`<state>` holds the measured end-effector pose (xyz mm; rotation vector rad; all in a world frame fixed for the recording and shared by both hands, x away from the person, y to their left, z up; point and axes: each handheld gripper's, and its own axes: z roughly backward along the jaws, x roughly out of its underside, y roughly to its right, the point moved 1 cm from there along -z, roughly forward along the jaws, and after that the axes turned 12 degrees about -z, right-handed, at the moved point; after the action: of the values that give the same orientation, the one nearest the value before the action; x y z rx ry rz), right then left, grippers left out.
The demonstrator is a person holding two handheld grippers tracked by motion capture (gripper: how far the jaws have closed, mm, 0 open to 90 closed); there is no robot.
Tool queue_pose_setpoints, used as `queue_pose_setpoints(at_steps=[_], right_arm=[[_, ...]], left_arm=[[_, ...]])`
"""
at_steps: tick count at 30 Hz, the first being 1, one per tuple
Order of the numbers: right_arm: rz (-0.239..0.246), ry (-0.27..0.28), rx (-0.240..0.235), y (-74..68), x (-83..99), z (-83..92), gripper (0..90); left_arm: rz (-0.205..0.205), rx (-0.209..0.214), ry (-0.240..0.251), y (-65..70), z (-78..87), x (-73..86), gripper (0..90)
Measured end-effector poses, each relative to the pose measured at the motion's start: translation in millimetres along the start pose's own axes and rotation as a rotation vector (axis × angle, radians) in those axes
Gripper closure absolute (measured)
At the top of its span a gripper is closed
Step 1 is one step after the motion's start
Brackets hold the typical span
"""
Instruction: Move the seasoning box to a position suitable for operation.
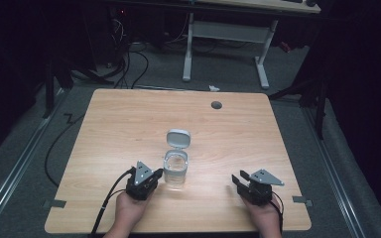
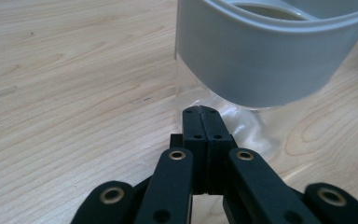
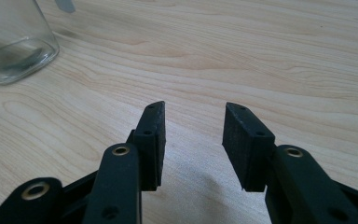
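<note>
No brand, label or writing is being shown anywhere on the things in view. Nearest the bottom edge of the high view, the left gripper is being held in the person's left hand, and its jaws are being kept pressed together with nothing between them. In the left gripper view, the closed tips are being pointed at the clear lower wall of the jar, just beside it; whether they are touching the glass cannot be told. The right gripper is being held in the right hand, well apart from the jar, and its jaws are being kept spread over bare wood, as is being shown in the right gripper view. The jar is being left standing upright on the table, near the front and about midway between the sides, between the two grippers and closer to the left one. Its grey lid is being held open on the far side, tilted back. Farther off, a round grey hole is being seen near the table's far edge. Beyond the table, a white desk frame and dark cables are being seen on the floor.
</note>
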<state>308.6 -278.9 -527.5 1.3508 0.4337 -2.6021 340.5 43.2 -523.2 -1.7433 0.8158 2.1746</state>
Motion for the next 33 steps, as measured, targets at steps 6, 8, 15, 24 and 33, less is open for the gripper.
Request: queue_pose_setpoints(at_steps=[6,8,15,24,33], right_arm=[[0.000,-0.001,-0.001,-0.2,0.2,-0.1,59.5],[0.000,-0.001,-0.001,-0.3,0.2,-0.1,59.5],[0.003,-0.004,-0.001,-0.5,0.3,-0.3,59.5],[0.005,-0.007,-0.004,-1.3,0.5,-1.1,59.5],[0.003,-0.006,-0.015,-3.4,0.1,-1.1,59.9]], left_arm=[[-0.007,0.011,-0.001,4.6,1.4,1.9,90.0],[-0.009,0.014,-0.004,5.8,1.9,2.3,90.0],[-0.006,0.019,-0.003,7.5,2.2,2.6,90.0],[-0.005,0.022,-0.003,7.6,2.8,2.6,90.0],[-0.001,0.013,-0.011,4.0,14.0,10.7,90.0]])
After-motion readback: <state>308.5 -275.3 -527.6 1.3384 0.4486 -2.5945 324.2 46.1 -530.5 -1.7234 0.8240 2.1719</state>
